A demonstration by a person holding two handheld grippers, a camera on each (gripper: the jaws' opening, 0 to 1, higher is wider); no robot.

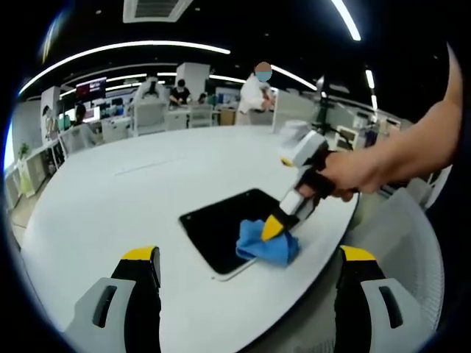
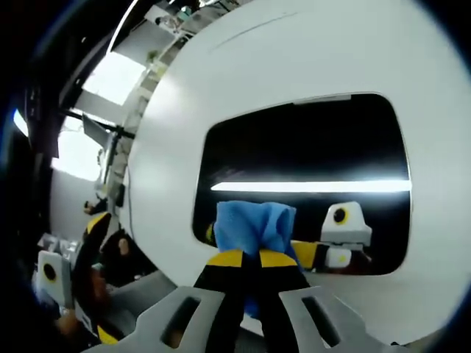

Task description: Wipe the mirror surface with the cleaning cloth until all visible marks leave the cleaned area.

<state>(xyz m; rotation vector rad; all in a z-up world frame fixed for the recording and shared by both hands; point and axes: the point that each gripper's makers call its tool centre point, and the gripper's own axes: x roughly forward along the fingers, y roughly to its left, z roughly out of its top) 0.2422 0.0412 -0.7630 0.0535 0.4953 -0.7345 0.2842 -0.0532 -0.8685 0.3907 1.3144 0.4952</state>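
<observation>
A dark rectangular mirror [image 1: 224,224] with rounded corners lies flat on the white round table [image 1: 110,198]. A blue cleaning cloth [image 1: 266,243] rests on the mirror's near right corner, pinched by my right gripper [image 1: 278,229], which a hand holds from the right. In the right gripper view the same cloth [image 2: 254,224] bunches between my right gripper's [image 2: 250,259] shut yellow-tipped jaws, pressed on the mirror [image 2: 309,158], which reflects a ceiling light strip and the gripper. My left gripper [image 1: 246,261] stands open, held back from the mirror with nothing between its jaws.
The table's edge [image 1: 331,243] runs close to the right of the mirror, with a white chair [image 1: 401,228] beyond it. Office desks and several people [image 1: 254,92] stand in the background. My left gripper [image 2: 81,279] also appears at the lower left of the right gripper view.
</observation>
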